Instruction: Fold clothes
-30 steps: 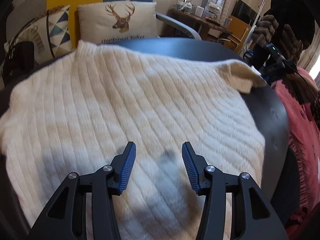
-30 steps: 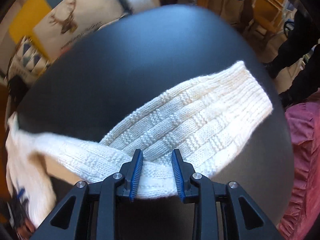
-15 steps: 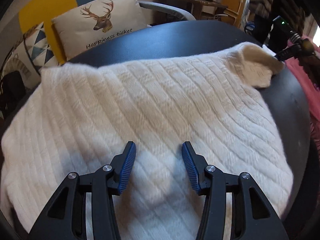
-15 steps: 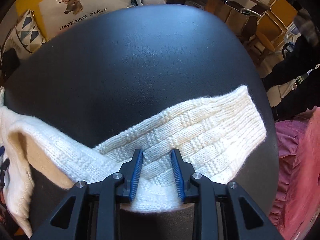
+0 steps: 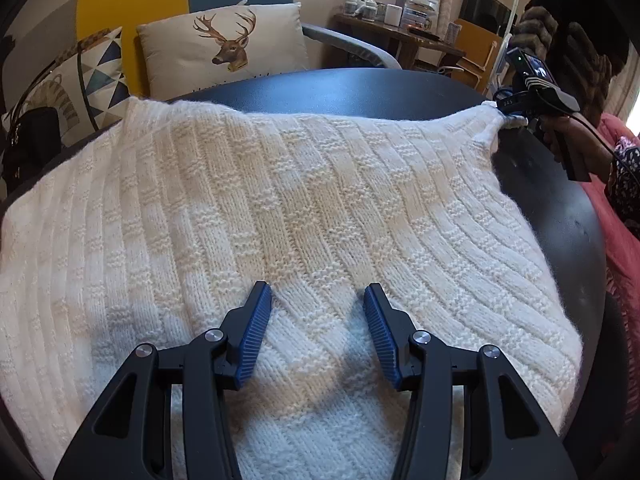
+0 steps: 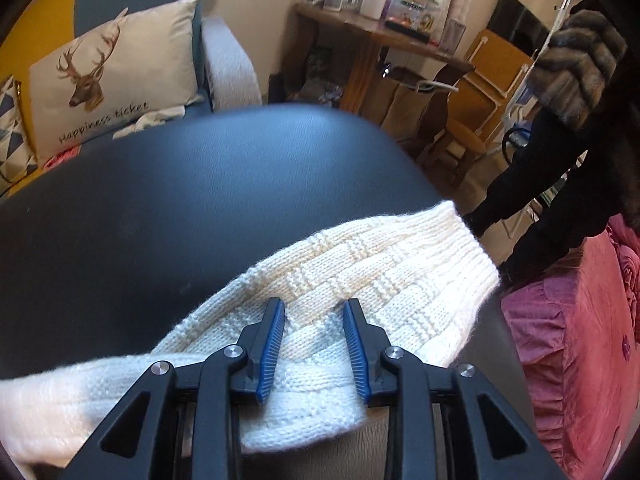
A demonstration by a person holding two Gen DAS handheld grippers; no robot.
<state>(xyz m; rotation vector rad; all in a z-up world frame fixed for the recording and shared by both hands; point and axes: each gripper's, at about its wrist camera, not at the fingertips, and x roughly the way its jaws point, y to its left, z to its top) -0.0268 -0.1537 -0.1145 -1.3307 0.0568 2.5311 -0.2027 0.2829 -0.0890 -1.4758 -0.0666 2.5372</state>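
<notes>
A cream knit sweater [image 5: 300, 200] lies spread over the round black table [image 5: 360, 88]. My left gripper [image 5: 316, 287] hovers close above the sweater's body, jaws open, with nothing pinched between them. At the table's far right edge my right gripper [image 5: 505, 113] pinches the sweater's corner, and the knit runs taut toward it. In the right wrist view the right gripper [image 6: 313, 303] is shut on the sleeve [image 6: 400, 264], which bunches between the blue pads. The sleeve's ribbed cuff lies beyond them on the table [image 6: 160, 200].
A deer cushion [image 5: 228, 48] leans on the sofa behind the table. A wooden side table [image 6: 400, 36] with jars stands further back. A pink ruffled cloth [image 6: 580, 340] lies off the table's right edge. A person's hand [image 5: 568, 136] holds the right gripper's handle.
The left gripper sank closer to the sweater. The right gripper tipped upward and pulled the sleeve, so the floppy corner at the right now stretches taut.
</notes>
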